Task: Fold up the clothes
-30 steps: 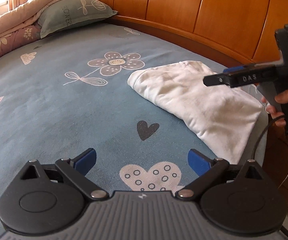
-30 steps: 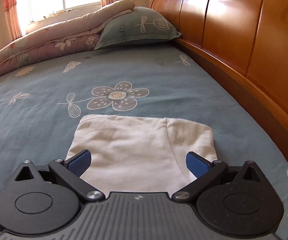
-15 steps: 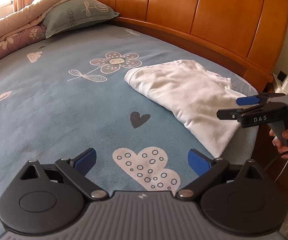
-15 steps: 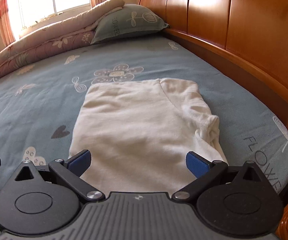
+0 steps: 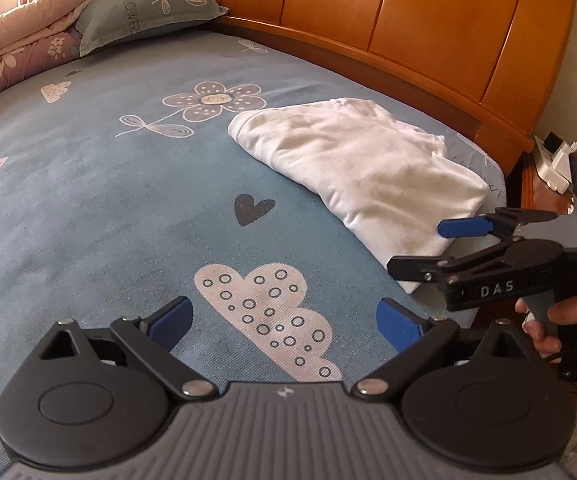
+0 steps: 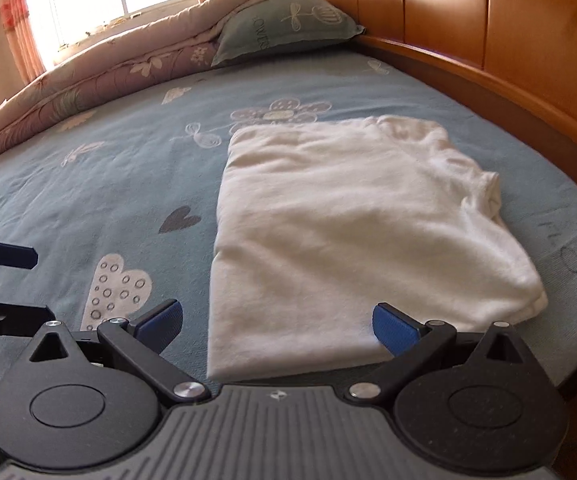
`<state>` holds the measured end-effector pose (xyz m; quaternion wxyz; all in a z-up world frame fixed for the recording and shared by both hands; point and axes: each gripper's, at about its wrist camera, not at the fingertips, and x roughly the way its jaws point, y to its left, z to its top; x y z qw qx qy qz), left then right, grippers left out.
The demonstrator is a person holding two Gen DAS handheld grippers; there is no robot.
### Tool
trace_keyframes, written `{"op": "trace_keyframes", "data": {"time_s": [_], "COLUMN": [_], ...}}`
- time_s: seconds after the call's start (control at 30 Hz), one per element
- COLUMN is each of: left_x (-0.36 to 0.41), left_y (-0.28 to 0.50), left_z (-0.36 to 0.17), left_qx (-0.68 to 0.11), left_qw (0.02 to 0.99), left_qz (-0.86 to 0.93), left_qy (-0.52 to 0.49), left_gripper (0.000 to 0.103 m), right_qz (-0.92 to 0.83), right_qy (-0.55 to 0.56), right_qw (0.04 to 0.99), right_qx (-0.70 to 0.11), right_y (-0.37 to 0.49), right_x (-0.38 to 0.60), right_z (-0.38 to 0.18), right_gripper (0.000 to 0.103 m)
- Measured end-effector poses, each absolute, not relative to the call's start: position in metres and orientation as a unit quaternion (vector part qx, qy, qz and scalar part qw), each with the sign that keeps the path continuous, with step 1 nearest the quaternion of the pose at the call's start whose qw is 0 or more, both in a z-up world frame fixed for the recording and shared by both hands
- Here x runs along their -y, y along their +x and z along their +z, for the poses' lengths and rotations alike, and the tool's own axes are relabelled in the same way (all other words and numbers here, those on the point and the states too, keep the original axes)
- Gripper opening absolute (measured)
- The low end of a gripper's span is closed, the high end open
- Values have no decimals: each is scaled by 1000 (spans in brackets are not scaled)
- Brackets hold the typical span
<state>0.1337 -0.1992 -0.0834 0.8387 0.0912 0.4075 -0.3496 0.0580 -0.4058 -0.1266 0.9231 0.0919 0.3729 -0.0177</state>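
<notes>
Holding both grippers off the bed, I see the folded white shirt (image 6: 352, 232) lying flat on the blue sheet (image 5: 88, 184) near the wooden headboard (image 5: 408, 32). My left gripper (image 5: 284, 320) and right gripper (image 6: 276, 320) gape wide, empty.

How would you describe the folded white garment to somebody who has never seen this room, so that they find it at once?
Start from the bed with the blue patterned sheet and the wooden headboard. On the sheet, close to the headboard and just past the printed flower, lies the white garment, folded into a rough rectangle. It is the only plain white thing there; the pillow and quilt are patterned.
</notes>
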Motion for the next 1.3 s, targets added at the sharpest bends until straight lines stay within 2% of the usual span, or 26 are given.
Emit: {"op": "trace_keyframes", "data": {"time_s": [0.3,0.57,0.83,1.07,1.3], "left_x": [199,203,207,206,206], "left_y": [131,129,125,125,126], "left_z": [-83,-86,-87,-90,-93], "left_qx": [-407,-406,-405,-406,-407], "left_qw": [836,833,833,833,833], "left_qz": [-359,-364,-365,-364,-362], "left_qy": [85,92,97,99,98], "left_gripper": [98,98,98,98,98], "right_qz": [-75,-122,-116,-109,-109], "right_qy": [88,152,128,131,133], "right_qw": [940,922,945,930,940], "right_qx": [-321,-335,-278,-324,-295], "right_y": [56,52,70,108,113], "right_x": [443,485,484,496,506], "right_z": [-103,-128,-95,-118,-107], "right_gripper": [103,103,103,103,103]}}
